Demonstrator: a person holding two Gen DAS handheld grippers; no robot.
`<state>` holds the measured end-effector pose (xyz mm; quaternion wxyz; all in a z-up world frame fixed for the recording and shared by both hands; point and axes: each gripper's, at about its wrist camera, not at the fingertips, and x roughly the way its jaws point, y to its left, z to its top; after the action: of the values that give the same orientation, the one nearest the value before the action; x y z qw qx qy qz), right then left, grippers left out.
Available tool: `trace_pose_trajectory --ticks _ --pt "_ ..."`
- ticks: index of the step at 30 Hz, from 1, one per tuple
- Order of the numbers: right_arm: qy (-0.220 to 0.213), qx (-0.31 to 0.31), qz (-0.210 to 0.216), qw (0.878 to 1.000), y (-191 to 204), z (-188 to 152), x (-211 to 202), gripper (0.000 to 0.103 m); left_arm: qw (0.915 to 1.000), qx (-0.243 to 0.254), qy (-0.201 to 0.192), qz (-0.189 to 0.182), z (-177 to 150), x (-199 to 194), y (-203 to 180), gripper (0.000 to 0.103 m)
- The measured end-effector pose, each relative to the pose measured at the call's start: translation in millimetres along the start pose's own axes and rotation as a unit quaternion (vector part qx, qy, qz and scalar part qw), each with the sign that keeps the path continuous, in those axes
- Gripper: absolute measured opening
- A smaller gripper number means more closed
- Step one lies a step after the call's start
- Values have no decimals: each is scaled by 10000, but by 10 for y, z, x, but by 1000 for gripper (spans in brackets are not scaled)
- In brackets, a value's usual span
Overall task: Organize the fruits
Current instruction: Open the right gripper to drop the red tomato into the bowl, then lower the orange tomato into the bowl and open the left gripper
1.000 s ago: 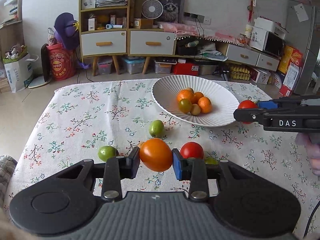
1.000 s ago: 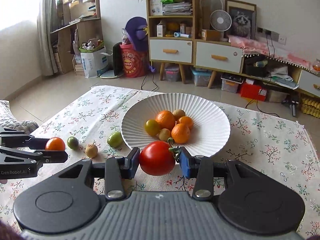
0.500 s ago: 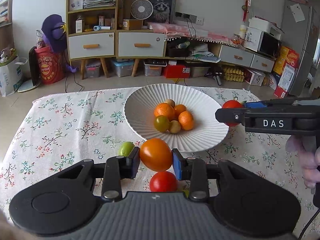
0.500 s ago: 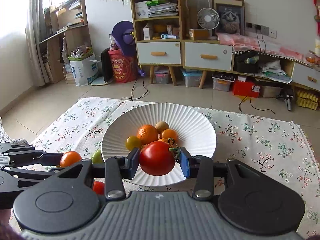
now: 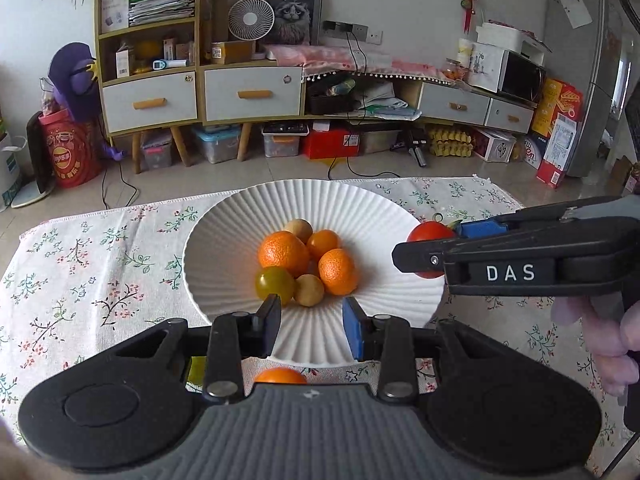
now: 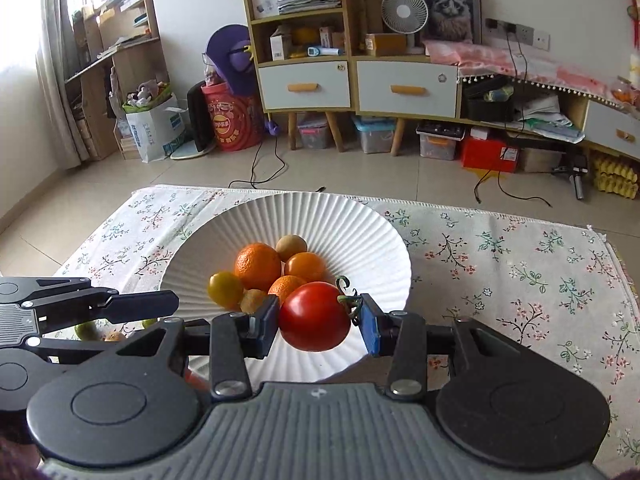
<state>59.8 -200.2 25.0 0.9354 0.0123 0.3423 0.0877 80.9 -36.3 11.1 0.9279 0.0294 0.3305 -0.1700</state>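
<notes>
The right gripper's [image 6: 316, 320] jaws are pinched on a round red stemmed tomato [image 6: 314, 316], held above the near rim of the ribbed white plate [image 6: 360, 220]; the left gripper's [image 5: 311, 326] jaws are spread, empty. The tomato should be lowered beside the piled oranges [image 6: 258, 266] before release, so rolling is prevented.

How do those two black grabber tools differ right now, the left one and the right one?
The left gripper is open with nothing between its fingers; the right gripper is shut on a red tomato. The left gripper hangs over the near rim of the white plate, while in its camera the right gripper reaches in from the side, level with the plate's right rim. Both look the same build, black with blue finger pads.
</notes>
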Motion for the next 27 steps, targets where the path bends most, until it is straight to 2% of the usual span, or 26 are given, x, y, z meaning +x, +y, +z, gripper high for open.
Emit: trace_pose_trajectory --ticks 8,11,13,20,25,27 --pt "87 216 -16 9997 -131 24 90 35 9997 -123 191 -63 -1 -43 121 33" --pt "79 287 32 9996 -151 25 66 34 9988 -163 405 -225 -4 -72 183 42" --pt "99 254 22 9996 -140 16 66 34 9983 -128 513 -229 -40 -93 203 44" --pt "118 281 18 9995 -150 46 66 35 9942 223 1002 -311 -154 61 78 44" --pt "179 178 45 9997 -123 17 64 35 9925 490 1110 -120 -181 197 -21 44" --pt "191 129 63 9997 -121 12 51 35 9927 486 1102 -84 -179 206 -13 36"
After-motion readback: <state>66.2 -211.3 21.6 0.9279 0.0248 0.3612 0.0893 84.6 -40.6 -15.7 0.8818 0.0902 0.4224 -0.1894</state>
